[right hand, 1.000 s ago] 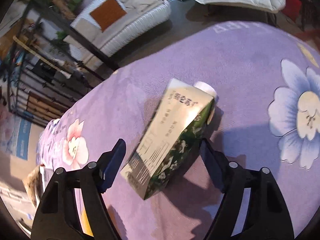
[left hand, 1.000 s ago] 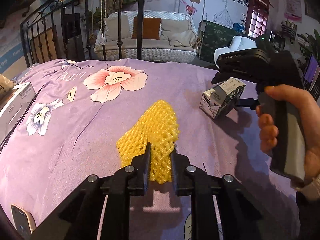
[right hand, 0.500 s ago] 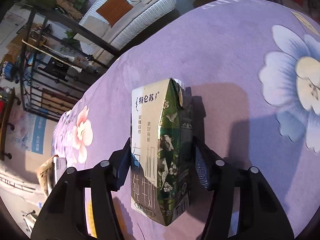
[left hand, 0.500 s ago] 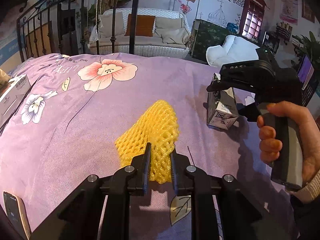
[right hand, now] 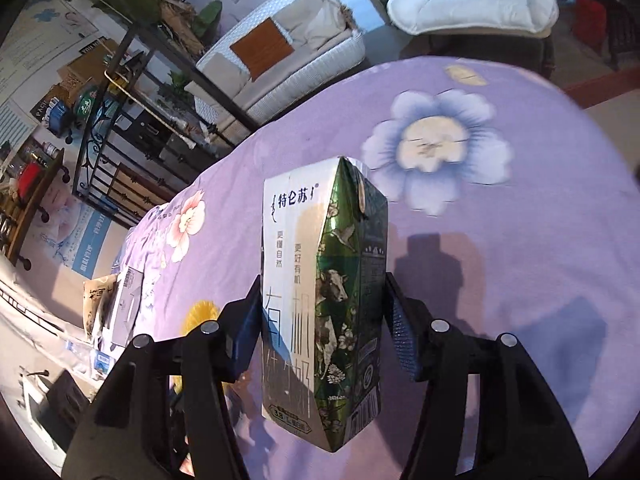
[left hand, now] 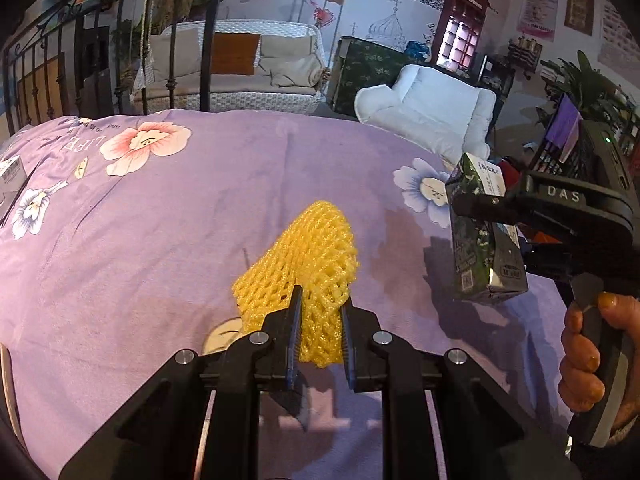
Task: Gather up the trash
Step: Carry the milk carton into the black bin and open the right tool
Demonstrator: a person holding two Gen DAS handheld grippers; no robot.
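Observation:
My left gripper (left hand: 320,308) is shut on a yellow foam fruit net (left hand: 308,260) and holds it just above the purple flowered cloth (left hand: 180,216). My right gripper (right hand: 324,304) is shut on a white and green milk carton (right hand: 320,300) and holds it upright in the air above the cloth (right hand: 500,260). The carton (left hand: 480,236) and the right gripper (left hand: 480,204) also show at the right of the left wrist view, with the hand on the handle.
A grey box (right hand: 128,300) and a paper packet (right hand: 96,304) lie at the far left edge of the cloth. Beyond the table stand a black metal rack (left hand: 120,60), a wicker sofa (left hand: 240,76) and a white cushioned chair (left hand: 432,116).
My right gripper closed on the carton, stood it upright and lifted it off the cloth to the right. My left gripper stayed shut on the net, which rose slightly.

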